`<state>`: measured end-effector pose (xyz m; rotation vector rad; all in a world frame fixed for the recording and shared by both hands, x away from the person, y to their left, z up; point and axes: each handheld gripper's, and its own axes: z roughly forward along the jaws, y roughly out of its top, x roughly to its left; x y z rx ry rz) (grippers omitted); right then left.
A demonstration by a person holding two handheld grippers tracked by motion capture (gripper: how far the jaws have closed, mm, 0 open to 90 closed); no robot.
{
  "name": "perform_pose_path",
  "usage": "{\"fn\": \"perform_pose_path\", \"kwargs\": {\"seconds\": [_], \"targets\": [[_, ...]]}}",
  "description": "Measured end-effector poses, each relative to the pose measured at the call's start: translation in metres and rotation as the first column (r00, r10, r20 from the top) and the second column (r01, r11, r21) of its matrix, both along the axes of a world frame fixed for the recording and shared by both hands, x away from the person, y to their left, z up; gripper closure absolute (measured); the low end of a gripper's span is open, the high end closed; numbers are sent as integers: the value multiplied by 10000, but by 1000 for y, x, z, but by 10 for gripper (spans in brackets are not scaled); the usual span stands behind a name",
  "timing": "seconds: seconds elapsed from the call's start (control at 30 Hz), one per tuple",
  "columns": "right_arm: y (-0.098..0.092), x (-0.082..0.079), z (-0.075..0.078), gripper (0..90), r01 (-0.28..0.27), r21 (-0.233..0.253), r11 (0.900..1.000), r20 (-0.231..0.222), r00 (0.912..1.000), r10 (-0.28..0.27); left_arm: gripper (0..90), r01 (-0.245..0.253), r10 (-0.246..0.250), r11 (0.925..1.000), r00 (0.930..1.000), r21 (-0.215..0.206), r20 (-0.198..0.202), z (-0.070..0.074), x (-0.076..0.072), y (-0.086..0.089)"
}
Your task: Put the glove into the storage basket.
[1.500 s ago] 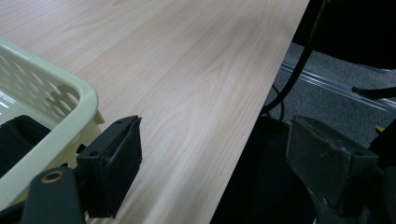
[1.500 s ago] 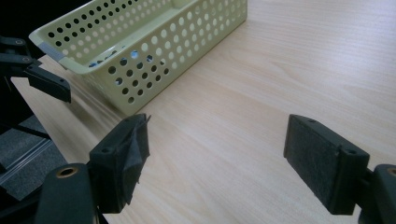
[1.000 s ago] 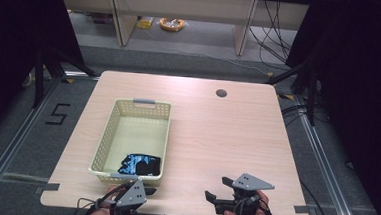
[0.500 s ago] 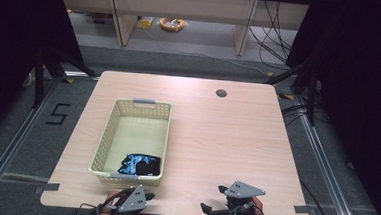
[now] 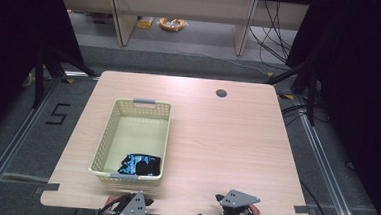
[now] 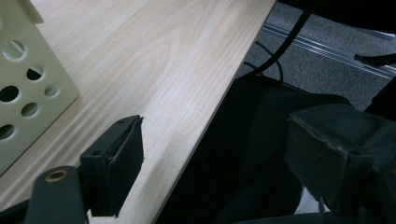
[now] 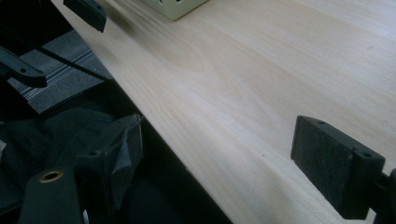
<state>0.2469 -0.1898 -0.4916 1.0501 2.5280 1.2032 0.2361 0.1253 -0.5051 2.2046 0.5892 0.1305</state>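
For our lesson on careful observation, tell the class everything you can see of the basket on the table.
The basket is a pale yellow-green rectangular tub that looks like plastic, its walls pierced with rows of round holes. A grey handle sits on the far short rim and another on the near one. It stands upright on the left half of the wooden table, long side running away from the person. A crumpled black and blue cloth lies in its near end; the rest is bare. Nothing else touches it.

A lab recording bay: black curtains (image 5: 12, 36) flank a bare table (image 5: 226, 140), floor rails (image 5: 325, 161), loose cables (image 5: 278, 30).
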Motion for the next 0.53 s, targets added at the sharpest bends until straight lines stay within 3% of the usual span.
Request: {"fn": "perform_pose_path", "kwargs": {"seconds": [0.07, 0.1, 0.13, 0.17, 0.53], "targets": [[0, 0, -1, 176, -100, -93, 9999, 45, 9999, 100, 190, -78, 77, 9999, 9999, 122, 118, 0, 0, 0], [0, 0, -1, 176, -94, -126, 9999, 42, 9999, 95, 189, -189, 189, 9996, 9998, -192, -3, -1, -1, -1], [0, -1, -1, 176, -102, -117, 9999, -52, 9999, 101, 188, -64, 62, 9999, 9999, 127, 135, 0, 1, 1], [0, 0, -1, 176, -140, -138, 9998, 8, 9999, 140, 188, 0, -2, 9999, 9999, 163, 101, 0, 2, 1], [0, 0, -2, 178, -260, -247, 9994, 36, 9997, 261, 185, -196, 193, 9997, 9997, 134, 176, 0, 1, 1]]}}
